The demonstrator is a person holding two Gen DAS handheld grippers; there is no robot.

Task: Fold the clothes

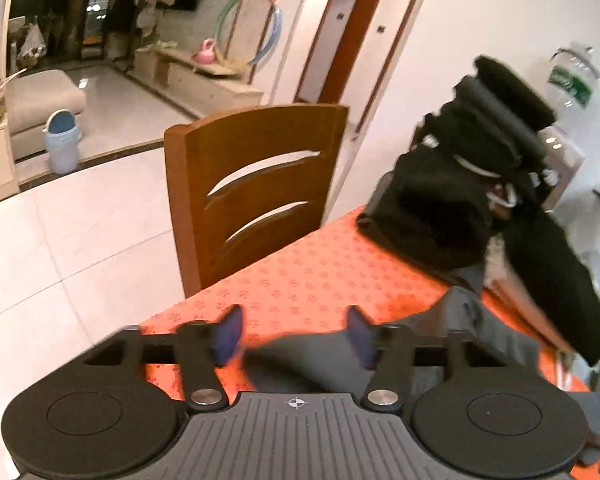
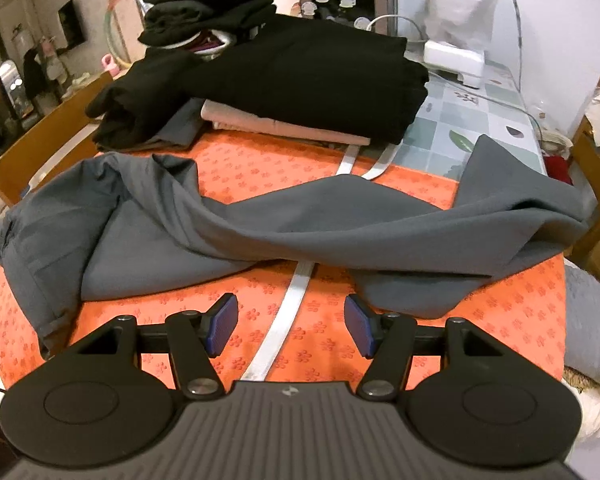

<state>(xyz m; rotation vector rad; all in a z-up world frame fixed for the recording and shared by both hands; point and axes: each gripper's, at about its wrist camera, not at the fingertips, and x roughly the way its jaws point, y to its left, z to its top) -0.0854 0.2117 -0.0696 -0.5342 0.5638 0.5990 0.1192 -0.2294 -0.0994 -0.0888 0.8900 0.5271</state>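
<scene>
Grey trousers [image 2: 260, 232] lie crumpled across the orange patterned tablecloth [image 2: 324, 344], one leg stretching right toward the table edge. My right gripper [image 2: 292, 324] is open just in front of them, above a white tape strip [image 2: 284, 320], and touches no cloth. In the left wrist view my left gripper [image 1: 294, 336] is open at the table's left end. An end of the grey trousers [image 1: 324, 360] lies loose under and between its blue pads [image 1: 228, 334], and neither pad presses on it.
Folded black clothes [image 2: 300, 72] rest on a beige piece [image 2: 284, 124] at the back, with a taller dark stack [image 2: 208, 0] behind. A wooden chair [image 1: 256, 192] stands at the left table edge and another [image 2: 596, 200] at the right. A white device [image 2: 452, 58] and a water bottle [image 1: 572, 80] are at the far end.
</scene>
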